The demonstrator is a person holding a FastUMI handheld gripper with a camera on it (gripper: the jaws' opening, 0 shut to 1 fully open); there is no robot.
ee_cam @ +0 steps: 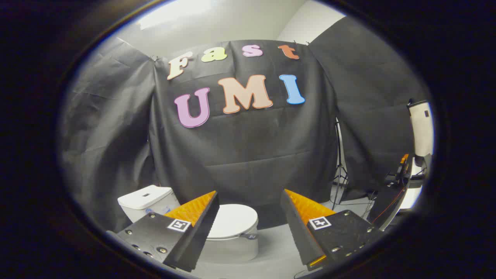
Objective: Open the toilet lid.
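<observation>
The gripper (250,201) is held with its two fingers spread wide apart, and nothing is pinched between them. Beyond the fingers, low against the black cloth wall (248,155), a white ceramic toilet (228,248) is seen on the pale grey floor (275,248). Its smooth white oval lid (234,221) lies flat and closed on the bowl, partly hidden behind the left finger, and the boxy white cistern (145,199) is placed behind it to the left. A small grey tab (248,235) is seen at the lid's front rim.

The approach is judged to be the step in hand: the lid is not yet touched. For the next move, the gripper would need to be lowered and brought forward to the lid's front edge, so that the rim can be caught and swung up toward the cistern.
</observation>
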